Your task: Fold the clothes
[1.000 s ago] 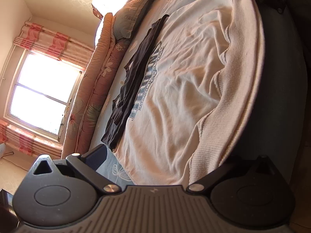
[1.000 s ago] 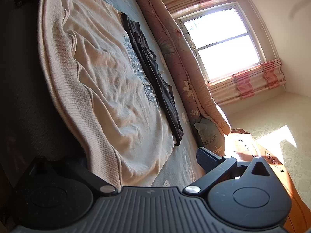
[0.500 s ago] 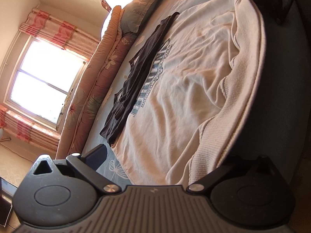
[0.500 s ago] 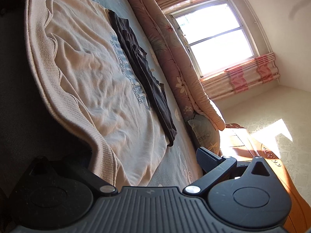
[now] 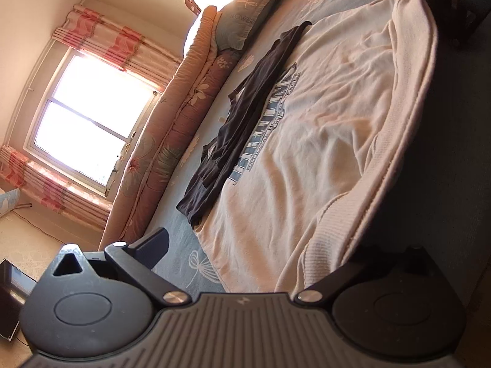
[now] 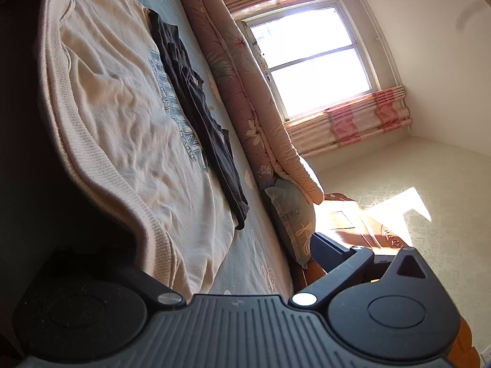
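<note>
Both claws look wide apart, straddling the cream sweatshirt's (image 5: pixel 322 141) ribbed hem, probably lining up a grab. Left gripper (image 5: pixel 276 254) sits at 6 o'clock, same for the right gripper (image 6: pixel 214 263).

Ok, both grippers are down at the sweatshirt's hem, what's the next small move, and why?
Probably shut both grippers on the ribbed hem of the cream printed sweatshirt. The left gripper and right gripper are both open, each with one end of the hem lying between its fingers, so nothing is held yet and the fold cannot start.
</note>
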